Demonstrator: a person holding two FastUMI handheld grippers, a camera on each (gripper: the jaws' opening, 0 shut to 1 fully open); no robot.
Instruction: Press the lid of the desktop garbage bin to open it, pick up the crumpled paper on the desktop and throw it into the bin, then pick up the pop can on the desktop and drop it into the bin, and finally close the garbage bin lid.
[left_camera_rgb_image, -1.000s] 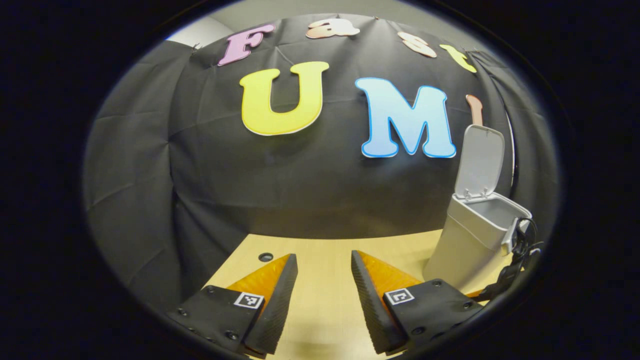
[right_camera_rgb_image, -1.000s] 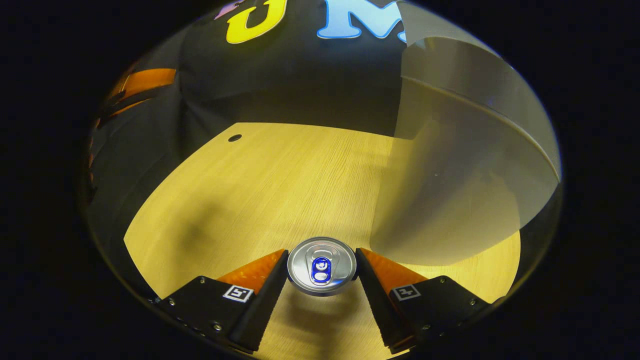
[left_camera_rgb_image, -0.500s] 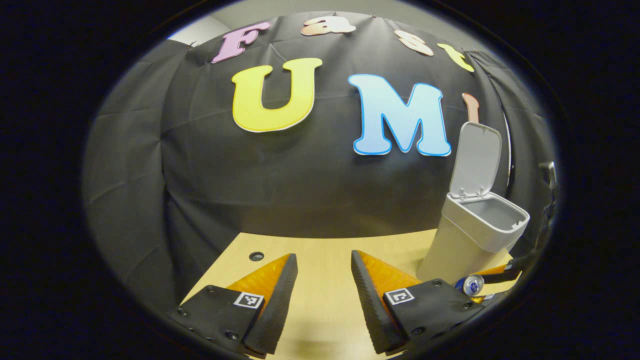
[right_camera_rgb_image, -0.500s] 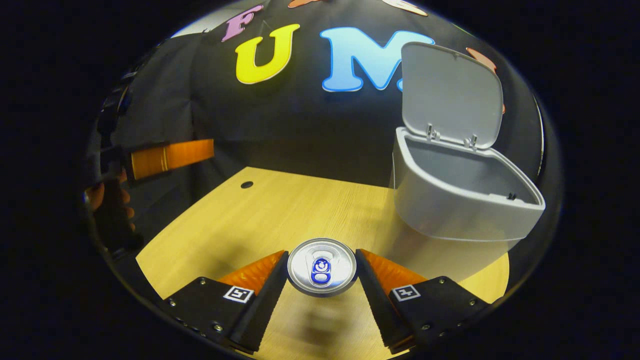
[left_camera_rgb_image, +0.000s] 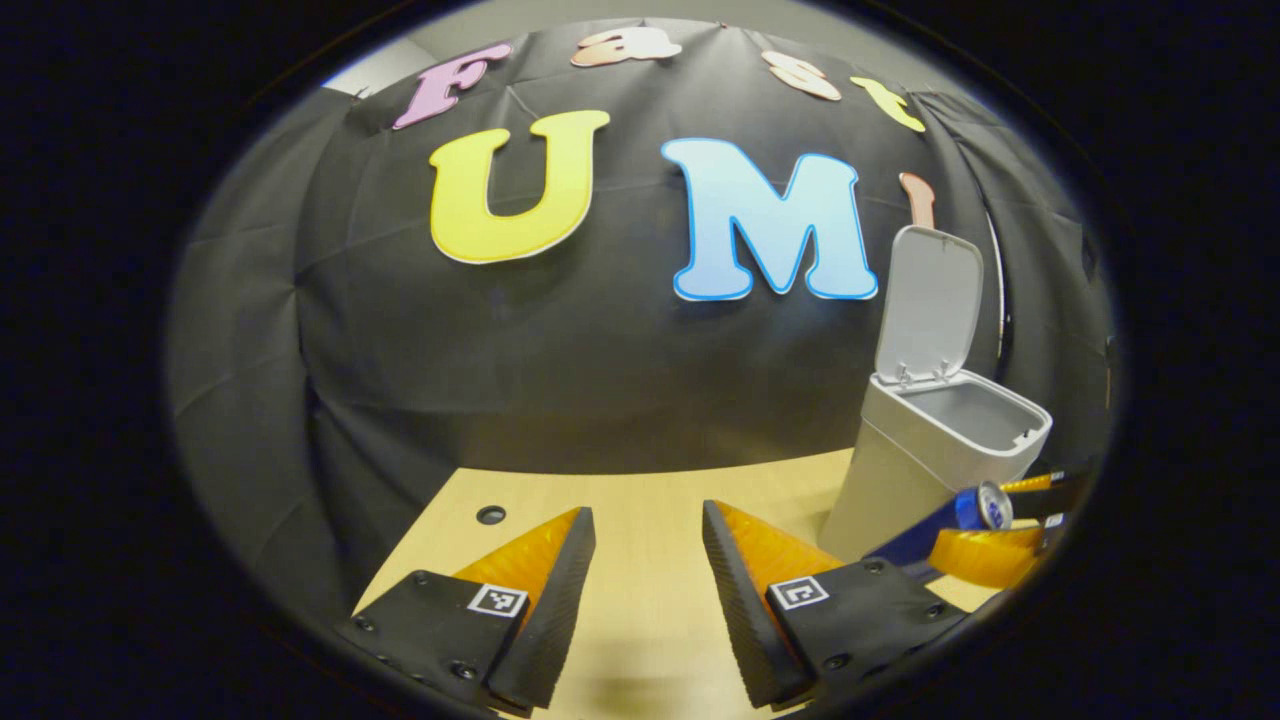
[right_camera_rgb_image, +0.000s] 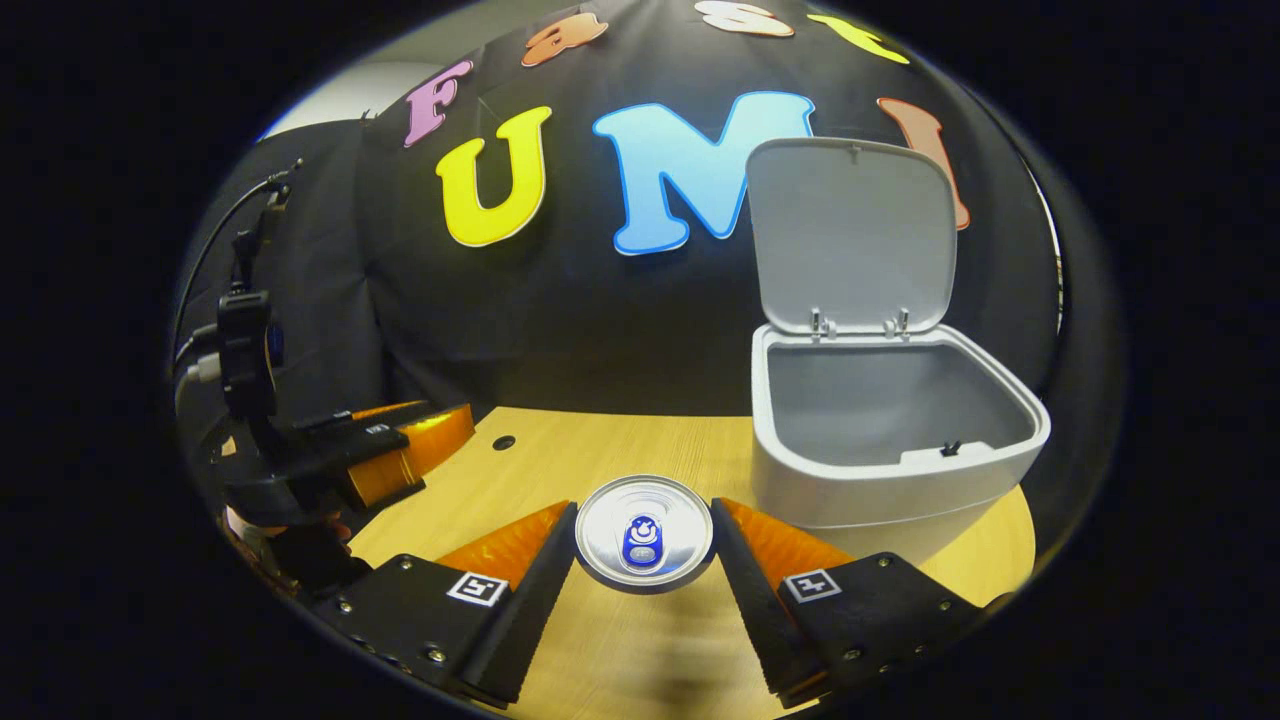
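A: Where's the pop can (right_camera_rgb_image: 643, 532)?

B: Low centre of the right gripper view, pinched on both sides by the right tongs (right_camera_rgb_image: 643, 545), top end facing the camera. In the left gripper view it shows at the lower right, tilted, just below the bin's rim.

A: And the bin (right_camera_rgb_image: 880, 480)?

B: Right of centre, its lid (right_camera_rgb_image: 848, 235) standing upright, mouth open. I can't see down to its bottom, so I can't say whether the crumpled paper is inside.

A: The left tongs (left_camera_rgb_image: 648, 560)?

B: Fingers spread apart, holding nothing, above the tabletop (left_camera_rgb_image: 640, 510).

A: What might go wrong?

B: I'd judge the can sits lower than the rim. Carried straight in, it could knock the front wall and shove or tip the light bin. Released short, it drops on the tabletop and rolls.
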